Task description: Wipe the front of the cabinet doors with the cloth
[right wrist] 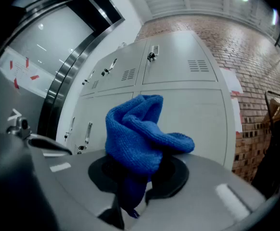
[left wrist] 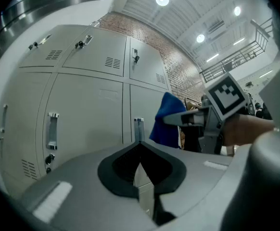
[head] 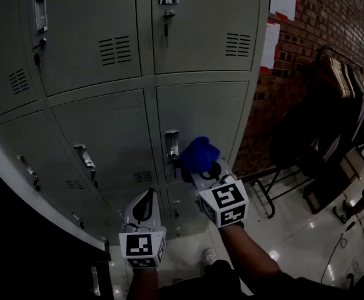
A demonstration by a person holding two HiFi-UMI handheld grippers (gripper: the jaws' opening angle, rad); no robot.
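Note:
The grey cabinet doors (head: 201, 114) fill the upper left of the head view. A bunched blue cloth (head: 199, 154) is clamped in my right gripper (head: 197, 174), which is shut on it. The cloth is held just in front of the lower right door, beside its latch handle (head: 172, 145); I cannot tell if it touches. In the right gripper view the cloth (right wrist: 140, 134) stands up out of the jaws before the doors (right wrist: 193, 109). My left gripper (head: 147, 200) hangs lower and to the left, shut and holding nothing (left wrist: 140, 160). It sees the cloth (left wrist: 168, 119) from the side.
A brick wall (head: 307, 30) adjoins the cabinet on the right. A dark rack with hanging things (head: 332, 105) stands by it on the glossy floor (head: 294, 242), with cables at far right. Other doors carry handles (head: 85, 158) and vents.

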